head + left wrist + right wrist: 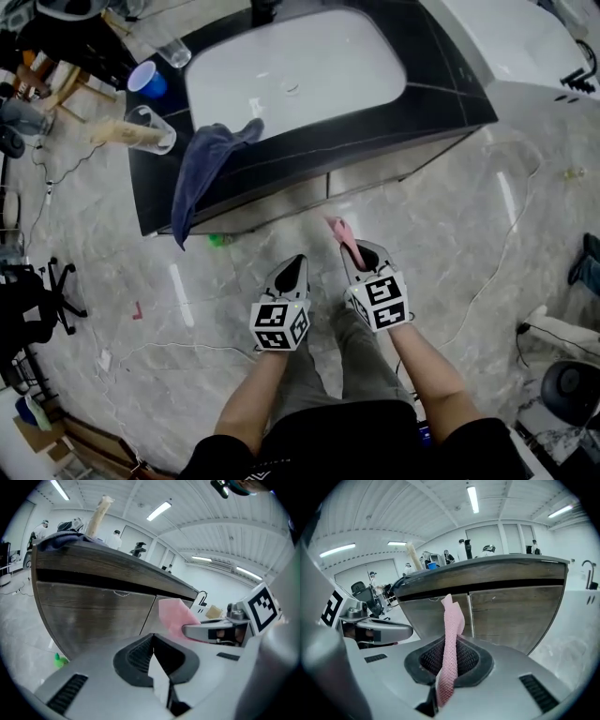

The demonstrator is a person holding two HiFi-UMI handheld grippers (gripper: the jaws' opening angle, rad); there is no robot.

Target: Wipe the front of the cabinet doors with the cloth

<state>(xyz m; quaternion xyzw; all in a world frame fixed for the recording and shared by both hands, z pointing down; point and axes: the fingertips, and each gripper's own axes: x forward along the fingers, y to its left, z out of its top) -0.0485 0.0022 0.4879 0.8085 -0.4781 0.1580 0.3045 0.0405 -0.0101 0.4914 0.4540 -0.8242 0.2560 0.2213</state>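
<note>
- A person stands on a marble floor (469,244), looking steeply down at a bathroom cabinet with a white sink (291,75) set in a dark counter
- The right gripper (357,249) has its jaws closed tight on a pink cloth (341,234), which stands up out of the jaws as a narrow, twisted strip
- The left gripper (299,262) has its jaws pressed together with nothing between them; it is held just beside the right one, pointing the same way
- The two wood-grain cabinet doors (511,611) sit side by side under the counter, straight ahead of both grippers; a thin seam divides them
- The cloth is near the doors but does not appear to touch them; floor shows between the two in the head view
- A dark blue towel (202,169) hangs over the counter's front edge at the left, and a small green object (218,240) lies on the floor by the cabinet base
- The step in hand looks like the approach: cloth gripped, wiping not yet begun
- The next move likely calls for bringing the right gripper forward until the cloth presses on a door face, then sweeping across; since the cloth is bunched thin, a firm press would help it spread
</note>
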